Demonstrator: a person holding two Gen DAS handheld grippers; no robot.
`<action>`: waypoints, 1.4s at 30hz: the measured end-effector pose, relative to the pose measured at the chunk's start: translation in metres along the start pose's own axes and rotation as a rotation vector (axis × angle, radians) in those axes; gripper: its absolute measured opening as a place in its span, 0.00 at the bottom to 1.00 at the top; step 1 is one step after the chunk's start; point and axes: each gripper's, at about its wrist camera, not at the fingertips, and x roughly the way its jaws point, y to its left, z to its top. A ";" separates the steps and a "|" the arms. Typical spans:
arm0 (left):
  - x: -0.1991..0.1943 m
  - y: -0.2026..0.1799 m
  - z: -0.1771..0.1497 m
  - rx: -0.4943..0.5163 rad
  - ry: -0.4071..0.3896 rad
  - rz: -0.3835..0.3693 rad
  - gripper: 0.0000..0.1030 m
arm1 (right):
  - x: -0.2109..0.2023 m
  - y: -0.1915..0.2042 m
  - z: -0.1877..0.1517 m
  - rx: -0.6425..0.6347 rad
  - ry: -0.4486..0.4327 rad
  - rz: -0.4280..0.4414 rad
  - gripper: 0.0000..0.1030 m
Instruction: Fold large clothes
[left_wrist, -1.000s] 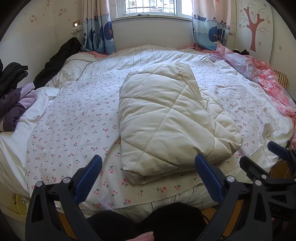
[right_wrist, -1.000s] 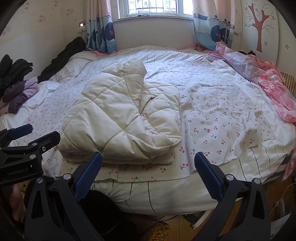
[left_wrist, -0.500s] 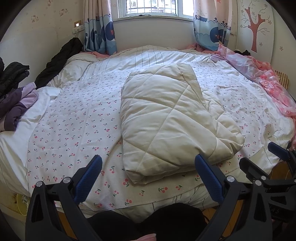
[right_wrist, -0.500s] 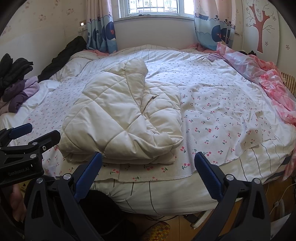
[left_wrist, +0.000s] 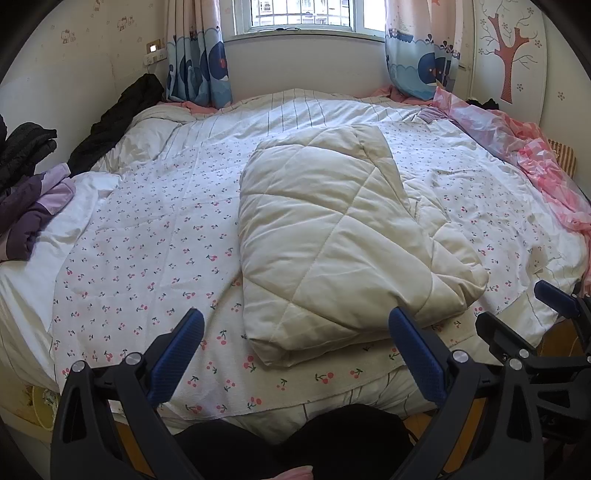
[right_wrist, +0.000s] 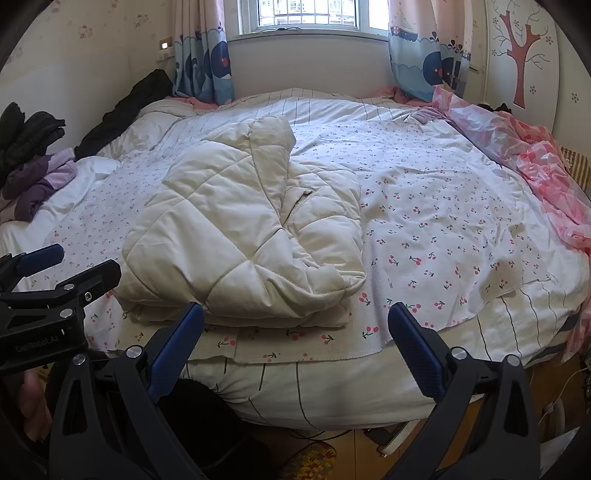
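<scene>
A cream quilted jacket (left_wrist: 332, 236) lies folded into a thick bundle on the cherry-print sheet (left_wrist: 155, 236) near the bed's front edge; in the right wrist view the jacket (right_wrist: 240, 236) sits left of centre. My left gripper (left_wrist: 295, 350) is open, held back from the bed edge, just short of the bundle's near corner, with nothing between its blue pads. My right gripper (right_wrist: 295, 347) is open too, off the bed edge and to the right of the bundle. Each gripper shows at the side of the other's view.
Dark and purple clothes (left_wrist: 29, 192) pile at the bed's left side, a black garment (left_wrist: 118, 114) lies by the curtain. Pink plastic sheeting (left_wrist: 528, 162) runs along the right edge. A window and curtains stand behind. A person's dark-clad legs (left_wrist: 295, 439) are below the bed edge.
Both grippers have drifted slightly; the left view has shifted a little so the bundle sits marginally higher. The jacket has not moved and both grippers stay open.
</scene>
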 end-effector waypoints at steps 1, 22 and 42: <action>0.000 0.000 0.000 0.002 -0.001 -0.003 0.93 | 0.001 -0.001 0.001 -0.002 0.000 -0.001 0.93; 0.003 -0.004 -0.003 -0.003 0.008 -0.034 0.93 | 0.004 -0.004 0.002 -0.025 -0.003 -0.046 0.93; 0.004 -0.004 -0.003 0.011 0.004 -0.012 0.93 | 0.005 -0.007 0.000 -0.024 -0.001 -0.048 0.93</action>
